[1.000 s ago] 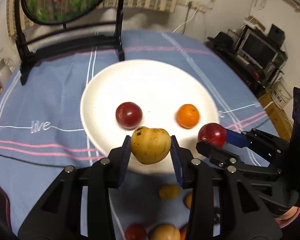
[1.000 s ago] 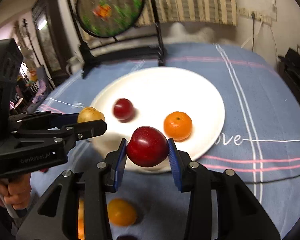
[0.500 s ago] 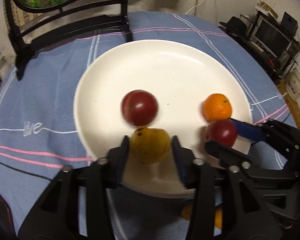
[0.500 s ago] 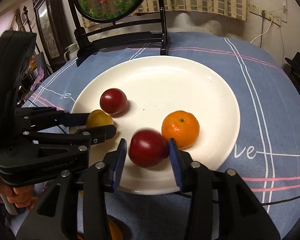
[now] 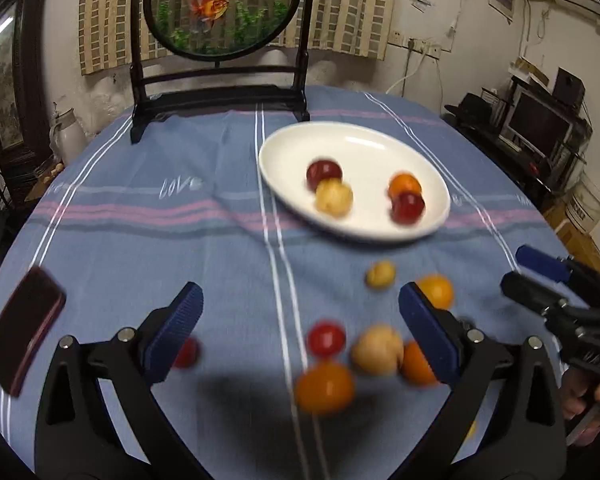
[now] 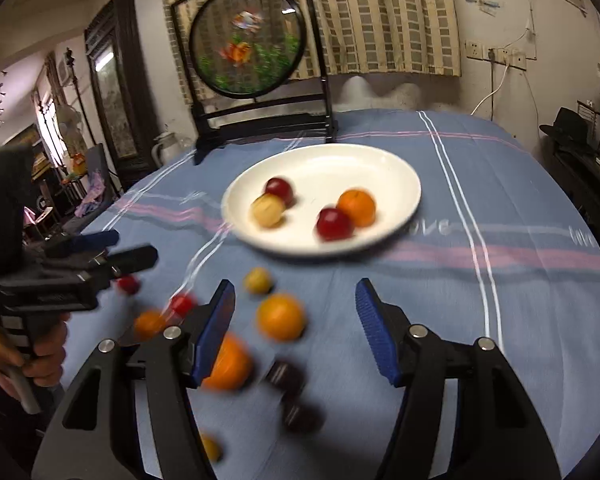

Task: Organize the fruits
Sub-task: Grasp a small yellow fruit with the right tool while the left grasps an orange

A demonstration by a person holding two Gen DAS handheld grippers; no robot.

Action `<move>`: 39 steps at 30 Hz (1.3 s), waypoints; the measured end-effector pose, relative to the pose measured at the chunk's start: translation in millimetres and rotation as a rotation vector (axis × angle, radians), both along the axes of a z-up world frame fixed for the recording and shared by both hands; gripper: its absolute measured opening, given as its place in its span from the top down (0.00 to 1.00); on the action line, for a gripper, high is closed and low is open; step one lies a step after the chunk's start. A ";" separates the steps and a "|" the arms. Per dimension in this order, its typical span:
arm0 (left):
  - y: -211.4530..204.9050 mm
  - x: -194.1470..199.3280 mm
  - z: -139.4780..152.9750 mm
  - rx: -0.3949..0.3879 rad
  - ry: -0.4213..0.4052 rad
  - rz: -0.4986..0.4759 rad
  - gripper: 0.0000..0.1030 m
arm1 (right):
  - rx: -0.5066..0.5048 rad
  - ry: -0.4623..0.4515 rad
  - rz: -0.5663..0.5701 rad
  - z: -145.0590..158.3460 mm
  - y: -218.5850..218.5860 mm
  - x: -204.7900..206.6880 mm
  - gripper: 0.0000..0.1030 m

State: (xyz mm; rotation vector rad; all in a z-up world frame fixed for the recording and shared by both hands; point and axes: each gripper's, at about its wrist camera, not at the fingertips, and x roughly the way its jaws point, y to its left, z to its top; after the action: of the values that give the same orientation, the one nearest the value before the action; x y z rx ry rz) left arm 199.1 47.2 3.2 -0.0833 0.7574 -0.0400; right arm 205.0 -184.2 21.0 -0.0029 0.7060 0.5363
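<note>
White plate [image 6: 396, 176] toward my bench's far edge holds four fruits: dark red plum [image 6: 279, 189] touching a yellow one [image 6: 266, 210], orange [image 6: 357, 207] touching a red one [image 6: 333, 224]. Loose oranges [image 6: 281, 317], small yellow fruit [image 6: 257, 280] and red fruits [image 5: 326, 339] lie scattered on the blue cloth near the near edge, blurred.

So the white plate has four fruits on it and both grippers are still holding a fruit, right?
Not quite. The white plate does have four fruits, but both grippers are empty: the left gripper and right gripper have just been opening, with nothing between their pads. Each wrist view shows its own.
</note>
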 end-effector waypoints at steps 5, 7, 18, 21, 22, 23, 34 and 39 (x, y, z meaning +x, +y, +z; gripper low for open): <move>0.0 -53.0 -26.8 0.022 0.033 0.029 0.02 | -0.022 0.084 0.016 -17.1 9.3 -50.9 0.38; -0.2 -65.3 -36.4 0.032 0.051 0.026 0.02 | -0.061 0.092 -0.005 -23.3 13.5 -58.4 0.38; 9.6 -84.5 -37.4 -0.022 0.002 0.046 0.02 | -0.165 0.051 0.109 -39.0 41.0 -79.8 0.38; 11.0 -84.5 -36.3 -0.035 -0.004 0.047 0.02 | -0.167 0.072 0.114 -42.9 41.3 -78.8 0.38; 10.8 -83.4 -36.9 -0.040 0.000 0.044 0.02 | -0.164 0.080 0.115 -43.3 40.8 -77.0 0.38; 11.5 -82.5 -37.5 -0.047 0.006 0.041 0.02 | -0.161 0.088 0.119 -44.0 40.7 -76.2 0.38; 16.5 -77.7 -42.1 -0.106 0.041 0.046 0.02 | -0.193 0.129 0.143 -50.0 49.1 -75.9 0.57; 14.6 -76.9 -42.8 -0.101 0.048 0.041 0.02 | -0.216 0.133 0.167 -52.7 53.7 -77.2 0.72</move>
State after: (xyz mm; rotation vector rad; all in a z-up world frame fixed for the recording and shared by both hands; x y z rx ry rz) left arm 122.2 61.8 -39.5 -0.1964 0.8011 -0.0375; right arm 127.7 -130.5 -31.7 -0.2315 0.8959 0.6211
